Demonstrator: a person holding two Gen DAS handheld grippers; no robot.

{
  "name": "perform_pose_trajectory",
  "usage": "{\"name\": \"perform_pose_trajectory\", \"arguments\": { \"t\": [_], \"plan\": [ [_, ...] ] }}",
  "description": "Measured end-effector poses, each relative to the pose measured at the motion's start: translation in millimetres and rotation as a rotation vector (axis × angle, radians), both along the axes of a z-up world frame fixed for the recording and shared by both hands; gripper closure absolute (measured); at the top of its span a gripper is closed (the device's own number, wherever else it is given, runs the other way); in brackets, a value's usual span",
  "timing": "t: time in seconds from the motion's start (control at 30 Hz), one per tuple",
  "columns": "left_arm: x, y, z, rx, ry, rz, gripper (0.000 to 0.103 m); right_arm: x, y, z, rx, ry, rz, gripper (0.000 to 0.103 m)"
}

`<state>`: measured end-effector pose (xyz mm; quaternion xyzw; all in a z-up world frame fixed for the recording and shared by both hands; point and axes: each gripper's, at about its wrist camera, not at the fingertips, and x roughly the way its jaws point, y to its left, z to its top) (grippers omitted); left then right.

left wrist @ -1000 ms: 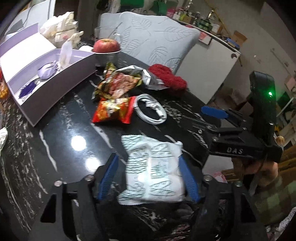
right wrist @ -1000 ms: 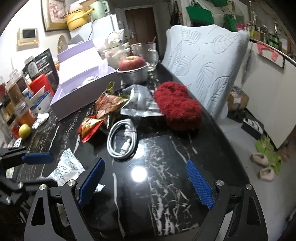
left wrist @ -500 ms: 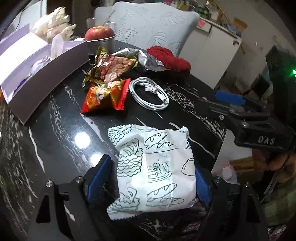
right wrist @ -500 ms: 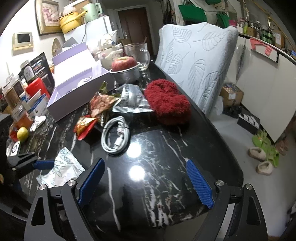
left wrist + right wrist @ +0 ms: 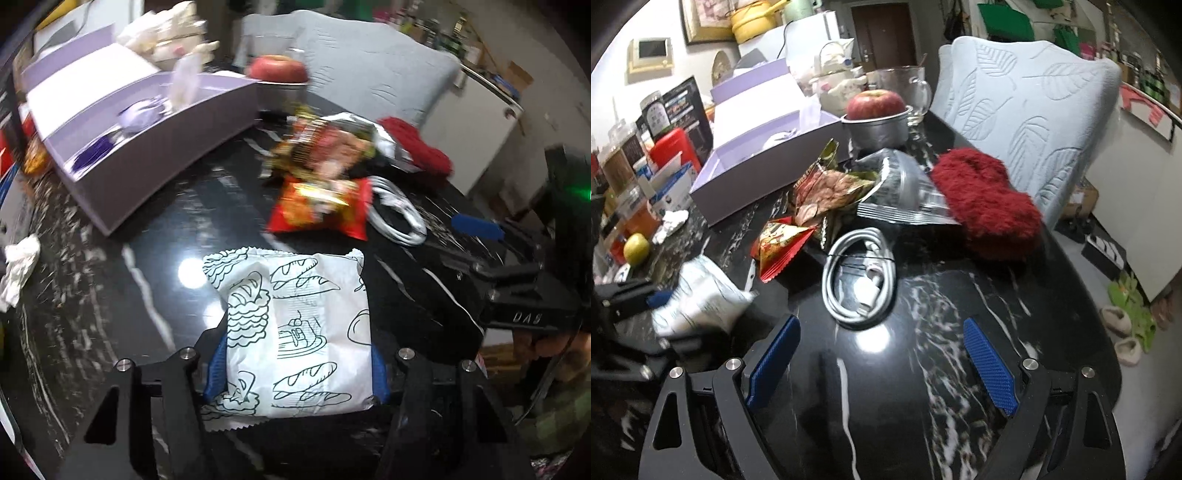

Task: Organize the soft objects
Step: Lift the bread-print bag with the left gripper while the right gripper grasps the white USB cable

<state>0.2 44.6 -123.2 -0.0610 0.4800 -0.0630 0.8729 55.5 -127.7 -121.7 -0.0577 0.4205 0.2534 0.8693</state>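
My left gripper (image 5: 295,365) is shut on a white bread packet (image 5: 295,332) printed with loaves, held just above the black marble table (image 5: 159,236). The packet also shows at the left of the right wrist view (image 5: 701,299). My right gripper (image 5: 882,365) is open and empty over the table's near part, a little short of a coiled white cable (image 5: 860,280). A red fluffy slipper (image 5: 986,206) lies at the back right. A red snack bag (image 5: 321,206), a brown snack bag (image 5: 831,184) and a silver packet (image 5: 901,188) lie mid-table.
An open lilac box (image 5: 140,122) stands at the back left. An apple in a metal tin (image 5: 875,114), a glass mug (image 5: 908,88) and a pale leaf-patterned cushion (image 5: 1030,110) are behind. Crumpled tissue (image 5: 18,266), jars and a lime (image 5: 637,249) crowd the left edge.
My left gripper has closed on the bread packet, lifted it off the table and swung toward the lilac box. My right gripper has moved forward toward the cable, still open.
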Motion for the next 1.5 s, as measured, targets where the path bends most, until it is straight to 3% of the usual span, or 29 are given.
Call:
{"name": "perform_pose_trajectory", "arguments": {
  "t": [0.23,0.5,0.63,0.97,1.23,1.5],
  "plan": [
    [8,33,-2,-0.02,0.002,0.09,0.044,18,20,-6,-0.032,-0.033,0.004,0.023],
    [13,39,-3,-0.032,-0.003,0.109,0.044,30,36,-8,-0.065,-0.067,0.013,0.03],
    [12,35,-2,-0.024,-0.006,0.111,0.044,25,40,-8,-0.098,-0.095,0.037,0.052],
    [-6,27,0,-0.026,-0.014,0.113,0.044,-1,22,-5,-0.059,-0.045,0.053,0.053],
    [-14,12,2,-0.023,-0.021,0.085,0.044,-31,8,-5,-0.066,-0.076,0.077,0.052],
    [-21,9,5,-0.011,-0.026,0.087,0.044,-39,11,-10,-0.074,-0.126,0.065,0.026]
  ]
}}
